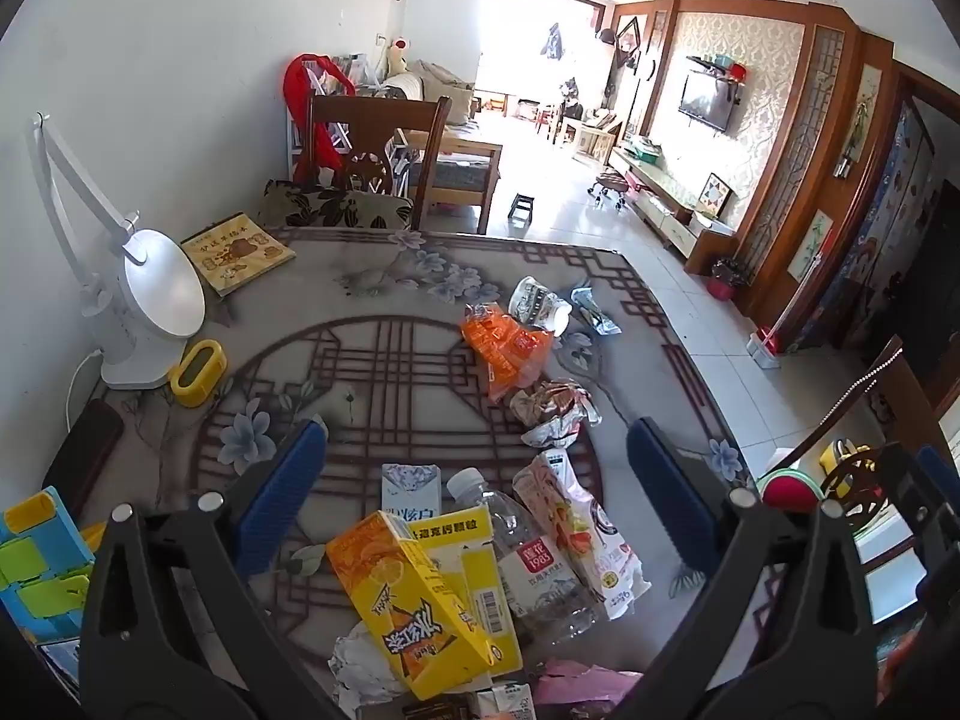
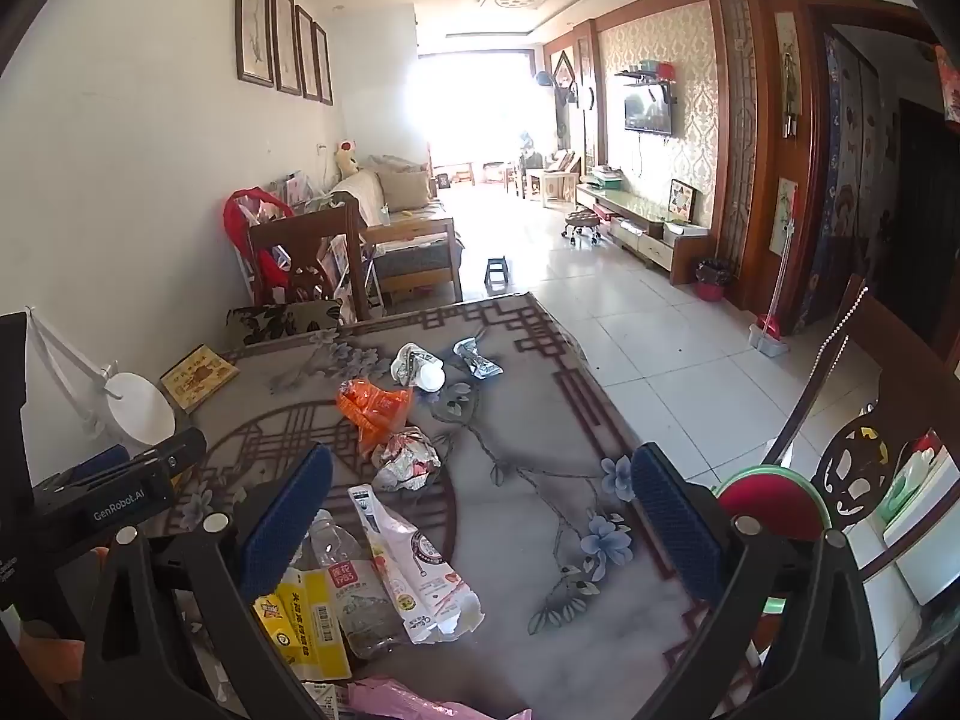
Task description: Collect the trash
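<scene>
Both the left gripper (image 1: 477, 462) and the right gripper (image 2: 480, 492) are held with fingers spread wide above the patterned table (image 2: 540, 432), and nothing is gripped by either. Trash is scattered on the table: a yellow drink carton (image 1: 414, 600), a clear plastic bottle (image 1: 528, 564) and a torn white pouch (image 2: 414, 564) lie near the grippers. An orange wrapper (image 1: 507, 348), crumpled foil (image 2: 408, 459) and a crushed paper cup (image 2: 417, 367) are seen farther off.

We see a glossy yellow cardboard carton (image 1: 414, 600), a clear plastic bottle (image 1: 528, 564), crinkled shiny foil wrapper (image 1: 555, 411), and a smooth, printed tablecloth (image 1: 372, 300).
</scene>
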A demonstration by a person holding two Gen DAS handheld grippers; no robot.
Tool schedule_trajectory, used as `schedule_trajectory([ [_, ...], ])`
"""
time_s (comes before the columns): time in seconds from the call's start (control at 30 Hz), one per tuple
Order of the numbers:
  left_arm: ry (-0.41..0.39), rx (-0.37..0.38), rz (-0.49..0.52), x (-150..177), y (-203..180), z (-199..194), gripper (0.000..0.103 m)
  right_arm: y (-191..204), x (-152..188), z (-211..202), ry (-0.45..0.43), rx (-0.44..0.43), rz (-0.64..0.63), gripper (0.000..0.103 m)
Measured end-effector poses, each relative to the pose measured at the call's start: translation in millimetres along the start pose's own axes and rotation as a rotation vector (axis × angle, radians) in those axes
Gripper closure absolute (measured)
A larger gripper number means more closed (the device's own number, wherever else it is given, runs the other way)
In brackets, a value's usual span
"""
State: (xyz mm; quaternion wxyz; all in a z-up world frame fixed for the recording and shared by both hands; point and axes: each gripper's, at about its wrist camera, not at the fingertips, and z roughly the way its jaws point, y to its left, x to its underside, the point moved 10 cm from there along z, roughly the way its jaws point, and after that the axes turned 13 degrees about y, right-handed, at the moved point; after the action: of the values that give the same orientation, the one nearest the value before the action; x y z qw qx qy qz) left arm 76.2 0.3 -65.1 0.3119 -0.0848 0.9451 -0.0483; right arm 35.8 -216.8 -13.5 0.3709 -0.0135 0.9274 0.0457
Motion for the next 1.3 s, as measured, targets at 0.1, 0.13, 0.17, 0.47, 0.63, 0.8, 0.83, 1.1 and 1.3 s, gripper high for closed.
schedule_trajectory([
  [0.1,0.001,-0.006,-0.002,-0.2,0.3,-0.1,0.004,-0.1,0.1,0.3,0.001,-0.003,0.001,0.007],
  [0.13,0.000,-0.008,-0.003,-0.4,0.2,-0.4,0.004,-0.3,0.1,0.1,0.001,-0.003,0.003,0.007],
  [0.17,-0.001,-0.009,-0.003,-0.8,-0.1,-1.1,0.004,-0.5,-0.1,-0.2,0.001,-0.003,0.004,0.007],
  [0.47,0.014,0.000,0.000,3.9,-3.9,3.2,0.004,-0.1,2.0,4.2,0.008,0.022,0.003,0.007],
  [0.63,0.010,-0.002,0.010,5.8,0.9,5.1,0.004,-5.3,2.1,6.8,0.033,0.058,0.005,0.007],
  [0.8,0.011,-0.012,0.027,8.8,0.0,4.9,0.004,-10.3,1.8,10.2,0.048,0.085,0.017,0.007],
  [0.83,0.013,-0.014,0.028,8.7,0.0,5.6,0.004,-11.1,1.9,10.5,0.049,0.085,0.020,0.007],
  [1.1,0.023,-0.018,0.034,9.4,-1.1,7.8,0.004,-13.6,3.3,12.3,0.055,0.091,0.025,0.007],
  [1.3,0.022,-0.027,0.037,10.3,0.8,8.9,0.004,-13.3,3.8,14.9,0.064,0.091,0.023,0.007],
])
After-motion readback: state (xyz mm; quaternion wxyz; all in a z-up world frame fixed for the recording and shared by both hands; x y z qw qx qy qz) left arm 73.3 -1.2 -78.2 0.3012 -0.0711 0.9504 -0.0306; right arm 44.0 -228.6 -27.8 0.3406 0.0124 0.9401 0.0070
